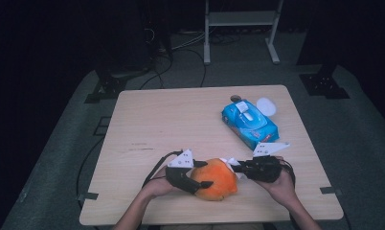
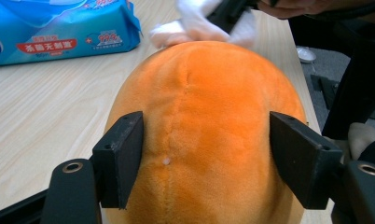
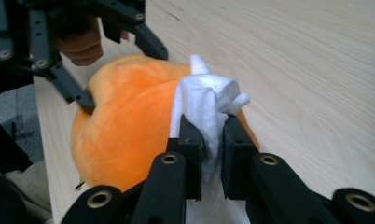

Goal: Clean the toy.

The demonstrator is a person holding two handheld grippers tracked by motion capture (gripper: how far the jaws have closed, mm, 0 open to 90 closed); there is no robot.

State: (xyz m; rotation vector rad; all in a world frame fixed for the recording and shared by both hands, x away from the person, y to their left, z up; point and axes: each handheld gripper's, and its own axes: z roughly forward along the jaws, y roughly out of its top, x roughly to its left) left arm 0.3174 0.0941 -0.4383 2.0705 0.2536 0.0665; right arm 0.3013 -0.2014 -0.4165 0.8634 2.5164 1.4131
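The plush (image 1: 214,179), orange and rounded, lies on the table (image 1: 181,124) near its front edge, and serves here as the reference; a seam runs along its top in the left gripper view (image 2: 188,107).

Left gripper (image 1: 200,173): at the plush's left side in the high view; its two black jaws stand one on each flank of the plush, pads pressed into the fur, so it is clenched on the plush; the same grip is seen in the left gripper view (image 2: 204,158), with the plush bulging between the jaws; the person's left hand (image 1: 154,187) holds it from the near side.

Right gripper (image 1: 238,167): at the plush's right side; its jaws are nearly together and pinch a wad of white wipe (image 3: 209,105); in the right gripper view (image 3: 212,140) the wipe stands up from between the pads and touches the plush's surface at its upper right part; the wipe also shows just beyond the plush in the left gripper view (image 2: 195,23); the person's right hand (image 1: 277,184) carries this gripper.

Blue wipes pack (image 1: 249,123): on the table beyond the plush and to its right, well apart from it; a white lid (image 1: 266,106) lies just beside the pack's far end; a small dark round object at the pack's far edge cannot be identified.
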